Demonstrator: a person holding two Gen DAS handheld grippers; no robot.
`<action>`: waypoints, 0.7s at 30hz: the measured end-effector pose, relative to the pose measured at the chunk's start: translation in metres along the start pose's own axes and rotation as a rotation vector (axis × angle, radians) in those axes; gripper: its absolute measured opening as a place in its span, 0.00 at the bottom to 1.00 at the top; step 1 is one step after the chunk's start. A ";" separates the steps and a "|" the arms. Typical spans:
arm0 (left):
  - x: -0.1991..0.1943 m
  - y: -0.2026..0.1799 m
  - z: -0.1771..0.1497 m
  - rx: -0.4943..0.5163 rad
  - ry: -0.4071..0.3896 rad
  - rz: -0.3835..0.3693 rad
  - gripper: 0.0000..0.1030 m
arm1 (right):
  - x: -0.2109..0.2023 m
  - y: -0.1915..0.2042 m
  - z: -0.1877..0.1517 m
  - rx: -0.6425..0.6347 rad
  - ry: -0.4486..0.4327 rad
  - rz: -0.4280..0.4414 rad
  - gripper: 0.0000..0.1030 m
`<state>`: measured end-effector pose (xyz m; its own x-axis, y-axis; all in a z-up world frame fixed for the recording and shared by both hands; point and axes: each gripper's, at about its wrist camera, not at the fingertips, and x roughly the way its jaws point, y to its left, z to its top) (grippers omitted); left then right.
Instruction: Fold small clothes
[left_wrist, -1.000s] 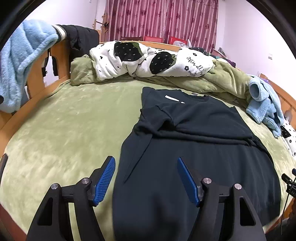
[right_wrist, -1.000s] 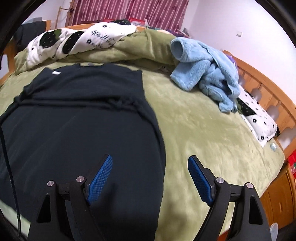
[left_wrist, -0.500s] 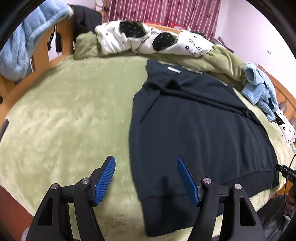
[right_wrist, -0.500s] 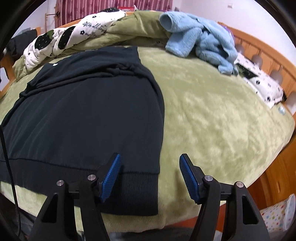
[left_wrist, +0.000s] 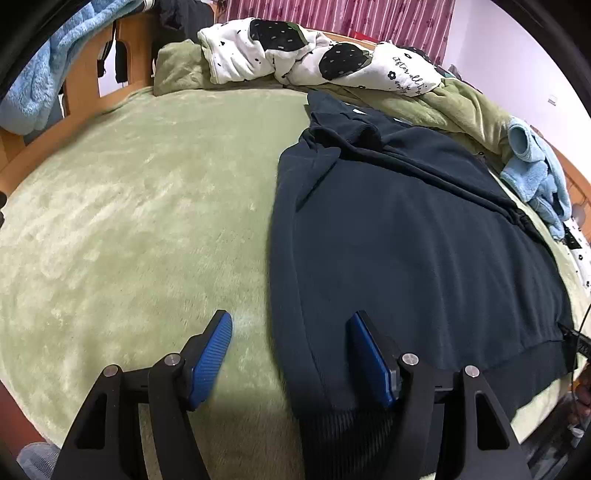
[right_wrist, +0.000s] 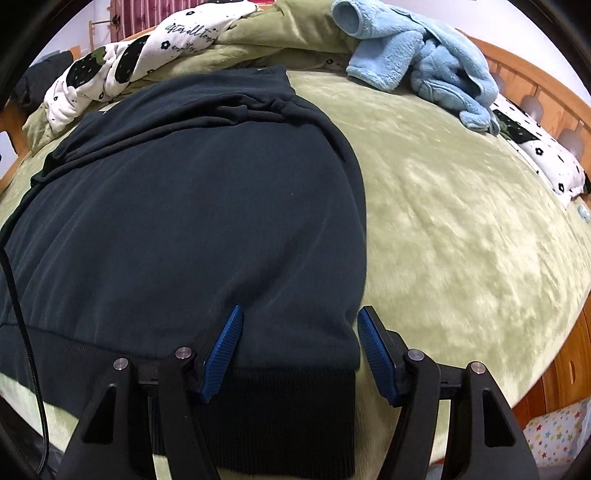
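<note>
A dark navy sweatshirt (left_wrist: 406, 240) lies flat on a green plush bed cover (left_wrist: 129, 221), sleeves folded across the chest, ribbed hem toward me. My left gripper (left_wrist: 290, 350) is open, straddling the sweatshirt's left edge just above the hem corner. In the right wrist view the sweatshirt (right_wrist: 184, 221) fills the left half. My right gripper (right_wrist: 299, 347) is open, straddling the garment's right edge at the ribbed hem corner. Neither gripper holds cloth.
A white strawberry-print quilt (left_wrist: 314, 62) and green blanket (left_wrist: 461, 110) are bunched at the far end. A light blue fleece garment (right_wrist: 424, 62) lies at the right. Wooden bed rails (right_wrist: 535, 74) border the bed. A black cable (right_wrist: 18, 332) hangs at left.
Both grippers pulled back from mid-garment toward the near hem and dropped lower. Each now sits at a hem corner, jaws still open.
</note>
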<state>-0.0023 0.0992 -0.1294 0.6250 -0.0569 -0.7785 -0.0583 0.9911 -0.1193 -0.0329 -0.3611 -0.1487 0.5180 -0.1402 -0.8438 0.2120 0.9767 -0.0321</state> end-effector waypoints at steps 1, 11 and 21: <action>0.001 -0.001 0.000 0.005 -0.004 0.004 0.63 | 0.002 -0.001 0.002 0.003 -0.001 0.005 0.62; -0.002 -0.003 0.000 0.036 0.004 -0.044 0.15 | -0.002 0.009 0.000 -0.061 -0.027 0.022 0.36; -0.023 0.014 0.004 -0.044 -0.017 -0.162 0.06 | -0.031 -0.002 -0.003 0.039 -0.073 0.038 0.11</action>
<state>-0.0145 0.1143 -0.1106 0.6420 -0.2133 -0.7364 0.0102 0.9628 -0.2699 -0.0516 -0.3586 -0.1238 0.5846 -0.1162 -0.8029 0.2224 0.9747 0.0209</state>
